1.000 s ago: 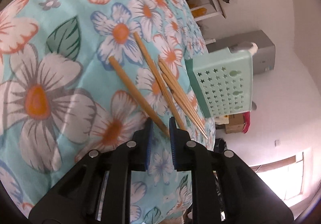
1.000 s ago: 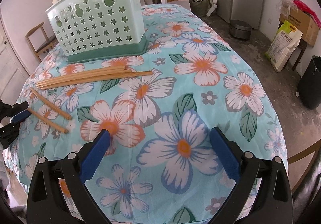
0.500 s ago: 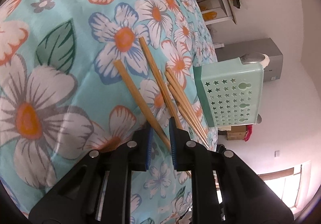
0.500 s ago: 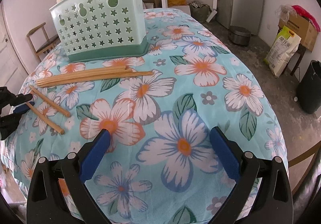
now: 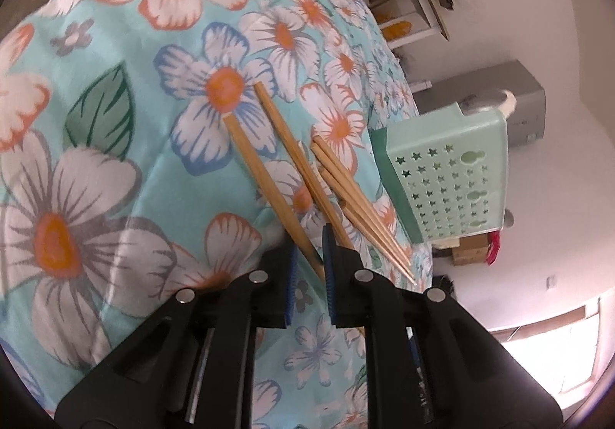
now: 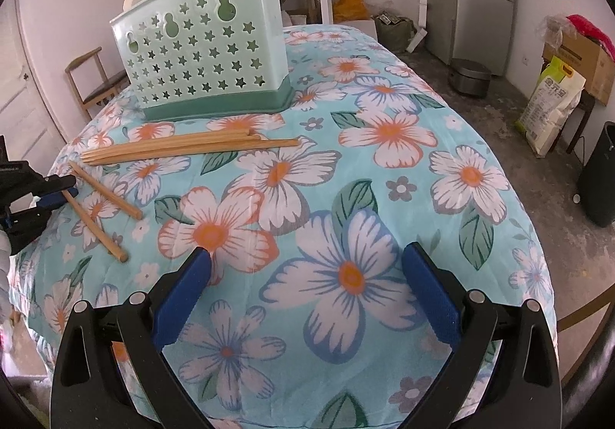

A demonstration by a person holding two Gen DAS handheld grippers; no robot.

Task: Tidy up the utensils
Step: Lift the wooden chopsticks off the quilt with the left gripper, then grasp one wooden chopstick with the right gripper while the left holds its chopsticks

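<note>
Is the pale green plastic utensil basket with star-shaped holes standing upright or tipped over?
Upright. The pale green plastic utensil basket stands on its darker green base on the floral tablecloth, with its open rim on top.

I'm getting soft, even daylight on both feeds, with faint shadows. A window (image 5: 546,348) in the left view is blown out white. Fisheye bending curves the edges, with black vignette corners. The left feed is slightly smeared; the right is sharp.

Chinese characters, unreadable, on the yellow-green sack (image 6: 552,107).
</note>
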